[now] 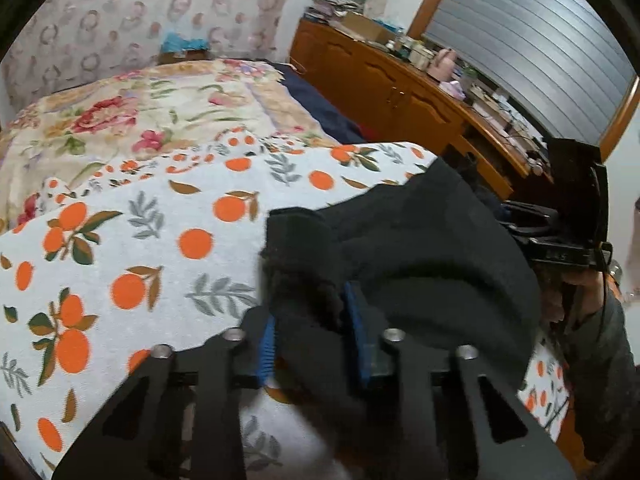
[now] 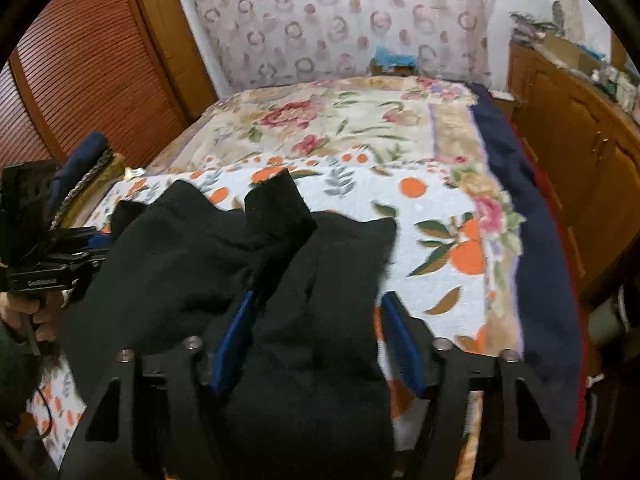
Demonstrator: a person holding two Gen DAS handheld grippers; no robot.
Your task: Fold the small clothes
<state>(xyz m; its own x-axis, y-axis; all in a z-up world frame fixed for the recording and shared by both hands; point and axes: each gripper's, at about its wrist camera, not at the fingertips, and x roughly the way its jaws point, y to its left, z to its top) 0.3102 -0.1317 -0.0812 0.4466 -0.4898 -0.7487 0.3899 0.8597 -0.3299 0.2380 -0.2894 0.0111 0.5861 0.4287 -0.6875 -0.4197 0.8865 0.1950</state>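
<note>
A small black garment (image 1: 420, 248) lies crumpled on an orange-print white cloth (image 1: 152, 240) on a bed. My left gripper (image 1: 310, 316) has its blue pads closed around a bunched edge of the garment. In the right wrist view the same black garment (image 2: 240, 272) lies under my right gripper (image 2: 316, 312), whose blue pads stand wide apart over the fabric without pinching it. A folded cuff (image 2: 280, 204) sticks up ahead of it. The right gripper shows at the right edge of the left wrist view (image 1: 560, 236).
A floral quilt (image 2: 340, 120) covers the far bed, with a navy blanket (image 2: 532, 240) along its right side. A wooden dresser (image 1: 400, 84) with clutter stands on the right. A slatted wooden door (image 2: 80, 68) is on the left. Patterned wallpaper is behind.
</note>
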